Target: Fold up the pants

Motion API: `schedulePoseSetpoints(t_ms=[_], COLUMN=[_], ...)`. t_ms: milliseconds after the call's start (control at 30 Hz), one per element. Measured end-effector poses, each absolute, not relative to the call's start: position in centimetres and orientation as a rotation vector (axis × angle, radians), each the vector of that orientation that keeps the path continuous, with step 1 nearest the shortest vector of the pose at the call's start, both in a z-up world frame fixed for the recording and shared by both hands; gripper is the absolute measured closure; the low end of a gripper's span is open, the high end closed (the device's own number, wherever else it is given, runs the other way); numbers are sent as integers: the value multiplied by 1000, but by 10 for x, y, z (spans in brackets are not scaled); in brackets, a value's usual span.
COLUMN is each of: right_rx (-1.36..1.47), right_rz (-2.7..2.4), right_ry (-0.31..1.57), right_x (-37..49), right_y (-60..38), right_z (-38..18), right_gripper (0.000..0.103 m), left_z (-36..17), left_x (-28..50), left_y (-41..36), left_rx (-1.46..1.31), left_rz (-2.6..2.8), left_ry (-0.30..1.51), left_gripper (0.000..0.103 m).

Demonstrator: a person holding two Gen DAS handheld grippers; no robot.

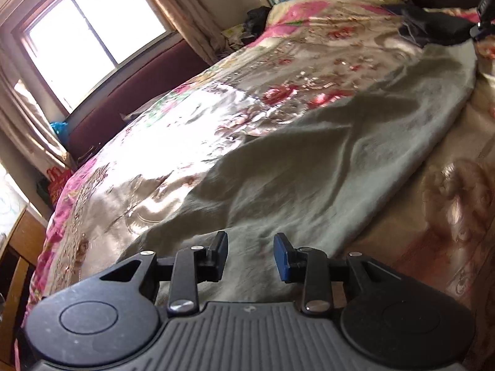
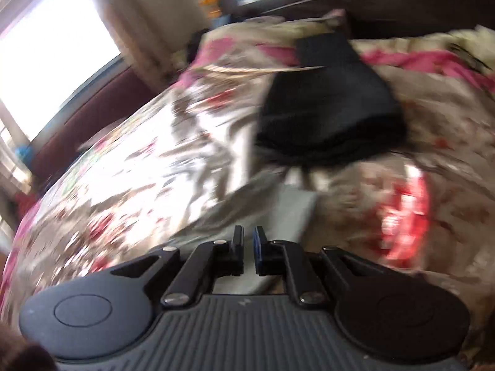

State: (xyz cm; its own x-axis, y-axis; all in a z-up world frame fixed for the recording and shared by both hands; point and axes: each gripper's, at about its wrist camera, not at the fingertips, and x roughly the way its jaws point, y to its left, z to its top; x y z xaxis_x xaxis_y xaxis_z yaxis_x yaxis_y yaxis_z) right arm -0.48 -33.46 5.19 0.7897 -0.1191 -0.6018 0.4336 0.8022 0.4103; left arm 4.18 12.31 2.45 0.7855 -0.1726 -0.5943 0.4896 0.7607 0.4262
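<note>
Light grey pants (image 1: 340, 160) lie stretched along the flowered bedspread (image 1: 191, 117), from near my left gripper to the far right. My left gripper (image 1: 250, 255) is open just above the near end of the pants, with nothing between its fingers. In the blurred right wrist view, my right gripper (image 2: 248, 249) is nearly closed with a narrow gap, over the far end of the grey pants (image 2: 287, 213). I cannot tell whether cloth is pinched in it. The right gripper also shows at the far end of the pants in the left wrist view (image 1: 482, 15).
A folded dark garment (image 2: 328, 108) lies on the bed beyond the pants' far end; it also shows in the left wrist view (image 1: 433, 24). A window (image 1: 92, 31) with curtains and a dark red headboard (image 1: 130, 89) are on the left. A wooden chair (image 1: 18, 266) stands beside the bed.
</note>
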Motion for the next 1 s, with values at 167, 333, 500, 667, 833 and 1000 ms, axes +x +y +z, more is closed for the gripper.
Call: schedulePoseSetpoints(t_ms=[167, 333, 500, 667, 833, 1000], right_rx=[478, 425, 482, 384, 360, 256], right_rz=[209, 496, 807, 1054, 1194, 1206], right_ry=[794, 951, 1132, 1243, 1260, 1207], right_x=[125, 234, 272, 264, 276, 281], right_y=[-229, -171, -140, -110, -94, -88], right_z=[43, 6, -24, -10, 14, 27], right_gripper=[82, 80, 80, 80, 76, 68], left_z=[12, -19, -20, -19, -17, -15], left_x=[67, 85, 92, 106, 117, 123], left_y=[137, 177, 193, 198, 198, 198], left_rx=[628, 574, 508, 448, 432, 426], left_rz=[-296, -213, -193, -190, -182, -177], left_ry=[497, 627, 677, 745, 786, 818], left_gripper=[54, 54, 40, 36, 33, 31])
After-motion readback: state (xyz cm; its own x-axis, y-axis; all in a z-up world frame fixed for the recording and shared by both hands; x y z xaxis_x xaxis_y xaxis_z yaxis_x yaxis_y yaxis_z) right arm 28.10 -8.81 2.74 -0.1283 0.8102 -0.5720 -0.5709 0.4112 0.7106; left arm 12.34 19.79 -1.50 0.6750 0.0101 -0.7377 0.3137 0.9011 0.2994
